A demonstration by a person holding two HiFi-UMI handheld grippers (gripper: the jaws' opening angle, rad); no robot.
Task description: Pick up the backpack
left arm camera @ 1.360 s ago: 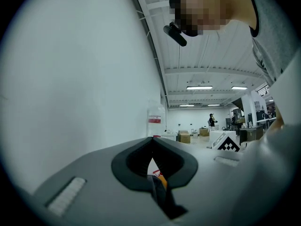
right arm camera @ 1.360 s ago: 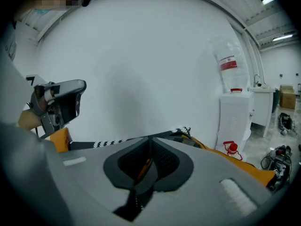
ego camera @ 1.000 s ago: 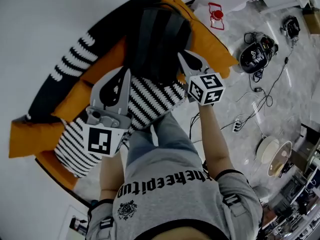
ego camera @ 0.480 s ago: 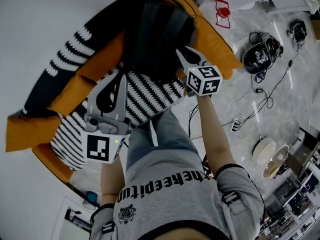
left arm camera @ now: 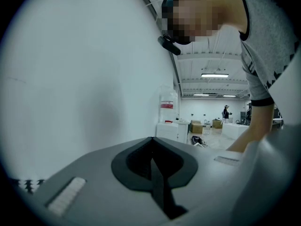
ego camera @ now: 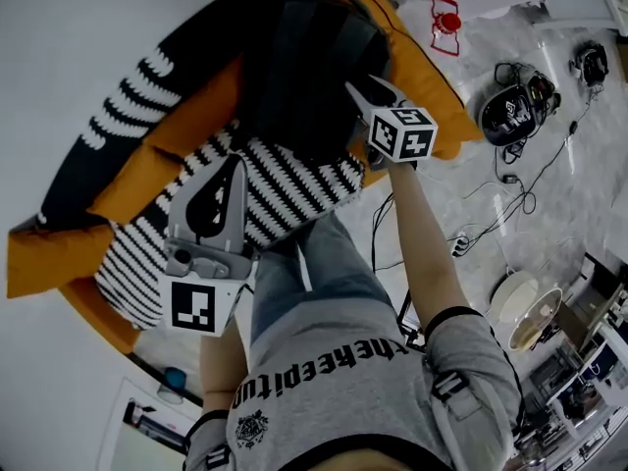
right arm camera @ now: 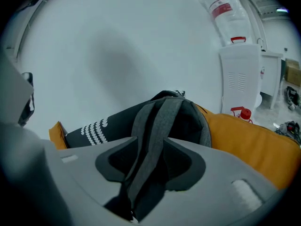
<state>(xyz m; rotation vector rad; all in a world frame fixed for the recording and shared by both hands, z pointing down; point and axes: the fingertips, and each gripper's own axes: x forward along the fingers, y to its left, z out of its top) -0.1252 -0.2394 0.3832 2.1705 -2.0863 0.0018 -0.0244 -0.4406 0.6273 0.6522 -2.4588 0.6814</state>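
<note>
Since a second ago the right gripper (ego camera: pixel 355 87) has been carried forward onto the backpack (ego camera: pixel 304 62), while the left gripper (ego camera: pixel 235 162) has been drawn back a little, away from it. The backpack, dark with grey straps, is seen lying on the orange sofa (ego camera: pixel 424 91), its top leaned against the sofa's black, white-patterned back cushion (ego camera: pixel 128 130). In the right gripper view the right gripper (right arm camera: pixel 151 160) is shown with its jaws closed on a grey strap (right arm camera: pixel 157 119) of the backpack (right arm camera: pixel 190 124); the strap is pinched between the two pads and runs up over the pack's top. The orange sofa (right arm camera: pixel 251 138) is seen to the backpack's right there. The left gripper is held just beside the backpack, on its left, over a striped cushion (ego camera: pixel 294 189) that lies against the pack's near side. In the left gripper view the left gripper (left arm camera: pixel 151 150) is shown with jaws pressed together, only a thin seam left between them, and nothing is held.
</note>
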